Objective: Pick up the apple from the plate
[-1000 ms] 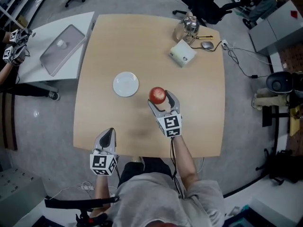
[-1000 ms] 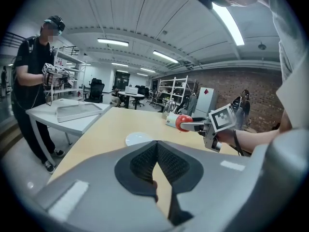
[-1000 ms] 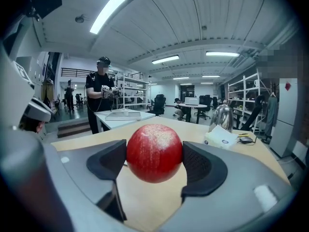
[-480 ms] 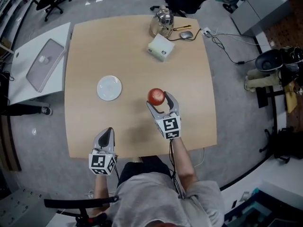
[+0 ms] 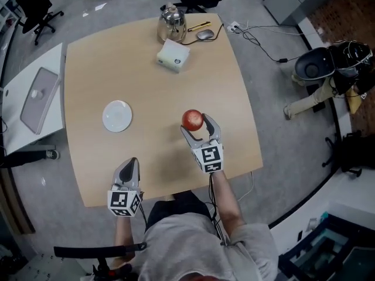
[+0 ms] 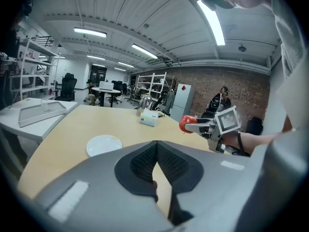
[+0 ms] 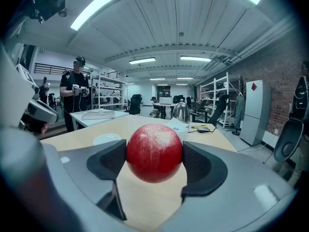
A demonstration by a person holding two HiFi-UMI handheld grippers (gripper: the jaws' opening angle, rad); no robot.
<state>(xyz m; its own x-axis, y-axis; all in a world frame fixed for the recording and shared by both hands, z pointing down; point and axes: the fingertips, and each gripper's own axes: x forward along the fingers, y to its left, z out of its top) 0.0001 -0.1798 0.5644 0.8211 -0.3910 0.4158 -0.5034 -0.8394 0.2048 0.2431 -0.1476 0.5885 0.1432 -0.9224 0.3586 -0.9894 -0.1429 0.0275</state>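
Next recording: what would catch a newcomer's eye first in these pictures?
The round red apple stands out first, clamped between the jaws of the right claw and held clear above the near right part of the light wooden table. To its left, the small round white plate sits empty on the table. The left claw hangs shut on nothing at the table's near edge.

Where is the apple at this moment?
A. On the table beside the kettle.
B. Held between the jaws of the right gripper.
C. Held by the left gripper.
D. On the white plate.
B: the right gripper is shut on the apple, which is squeezed from both sides, while the white plate has nothing on it.
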